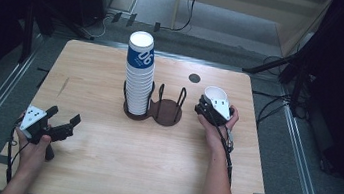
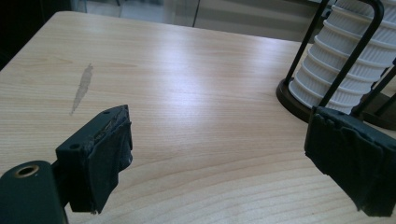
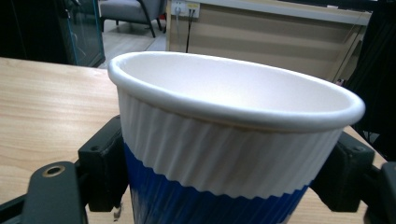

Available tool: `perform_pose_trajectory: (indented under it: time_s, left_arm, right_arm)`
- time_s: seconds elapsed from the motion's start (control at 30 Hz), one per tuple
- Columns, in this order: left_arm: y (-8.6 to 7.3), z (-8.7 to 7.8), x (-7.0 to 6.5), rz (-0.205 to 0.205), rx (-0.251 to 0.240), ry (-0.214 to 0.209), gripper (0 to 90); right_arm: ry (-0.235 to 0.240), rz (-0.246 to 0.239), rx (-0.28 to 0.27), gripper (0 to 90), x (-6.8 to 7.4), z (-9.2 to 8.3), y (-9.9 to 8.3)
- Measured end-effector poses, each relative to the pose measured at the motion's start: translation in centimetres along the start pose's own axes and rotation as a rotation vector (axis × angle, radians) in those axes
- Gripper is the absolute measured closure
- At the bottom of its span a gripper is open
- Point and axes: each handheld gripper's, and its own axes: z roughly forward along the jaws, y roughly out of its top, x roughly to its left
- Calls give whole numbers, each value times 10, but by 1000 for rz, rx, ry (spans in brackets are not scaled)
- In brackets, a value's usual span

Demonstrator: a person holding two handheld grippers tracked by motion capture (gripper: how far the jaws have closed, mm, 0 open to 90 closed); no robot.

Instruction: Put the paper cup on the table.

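right gripper [image 1: 213, 108] clasps a paper cup [image 3: 224, 144] beside the cup holder [image 1: 165, 112]; left gripper [image 2: 217, 158] gapes empty.

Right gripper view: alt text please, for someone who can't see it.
A white paper cup with a blue lower band sits clamped between the right gripper and its two black jaws, open mouth up. A wooden table lies behind.
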Motion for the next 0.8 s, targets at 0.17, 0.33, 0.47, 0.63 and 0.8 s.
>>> perform_pose_trajectory:
  time_s: [0.17,0.33,0.47,0.63,0.8]
  left_arm:
    - [0,0,0,1,9,-7,87]
    - [0,0,0,4,16,-15,87]
    - [0,0,0,5,19,-15,87]
    - [0,0,0,4,21,-19,87]
    - [1,0,1,2,24,-22,87]
  right_arm:
    - [10,5,14,184,0,0,-1]
    - [23,29,44,159,-1,0,-1]
    - [31,39,66,133,-3,0,-1]
    - [62,67,98,8,-5,-1,0]
    - [109,98,86,0,-5,-7,7]
